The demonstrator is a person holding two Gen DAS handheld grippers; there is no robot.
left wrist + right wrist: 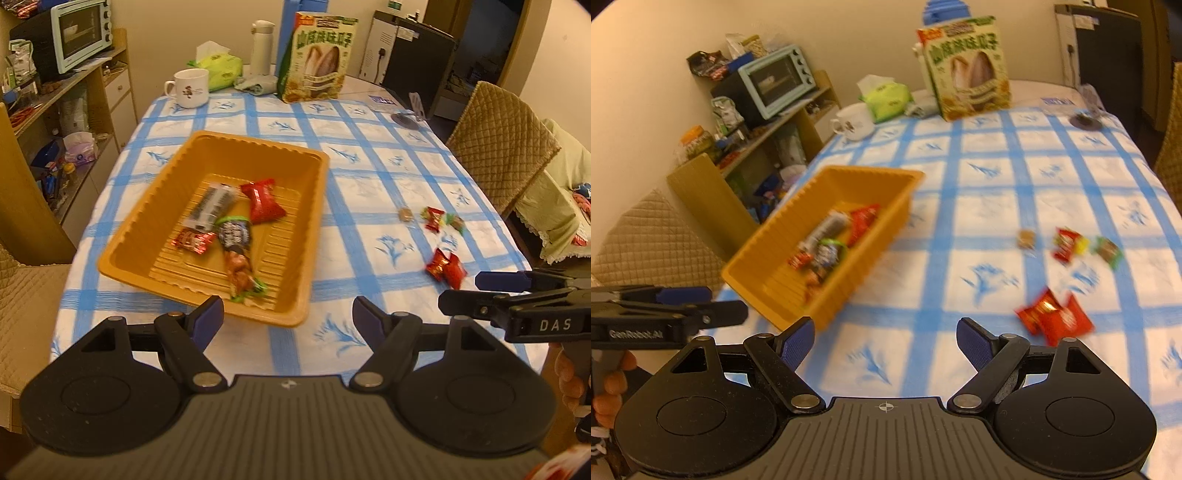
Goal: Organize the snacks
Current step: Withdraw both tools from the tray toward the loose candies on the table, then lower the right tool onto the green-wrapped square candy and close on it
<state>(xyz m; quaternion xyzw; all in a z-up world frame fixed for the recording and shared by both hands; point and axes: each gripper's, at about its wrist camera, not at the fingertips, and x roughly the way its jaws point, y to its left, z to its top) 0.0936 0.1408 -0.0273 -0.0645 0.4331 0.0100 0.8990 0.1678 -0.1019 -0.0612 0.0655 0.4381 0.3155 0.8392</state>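
Orange tray (122,258) sits on the bench (388,162), toward its left side in both wrist views. Inside it: a silver packet (212,206), a red packet (264,201), a long dark-and-brown packet (236,254) and a small red sweet (192,240), all loose on the ribbed floor, overlapping a little. Judged: these are the sorted ones.

Snacks not yet in the tray lie well apart from it on the checked cloth to the right: a pair of red packets (1052,317) nearest, a red-and-yellow sweet (1065,243), a green-wrapped sweet (1108,251) and a small brown sweet (1026,238) beyond.

Left tongs (288,314) stand wide, nothing between them, over the tray's near rim. Right tongs (885,341) stand wide and empty above bare cloth, with the red pair just right of them; likely the next pick.

Far end: large snack box (319,59), mug (190,86), tissue pack (219,70).
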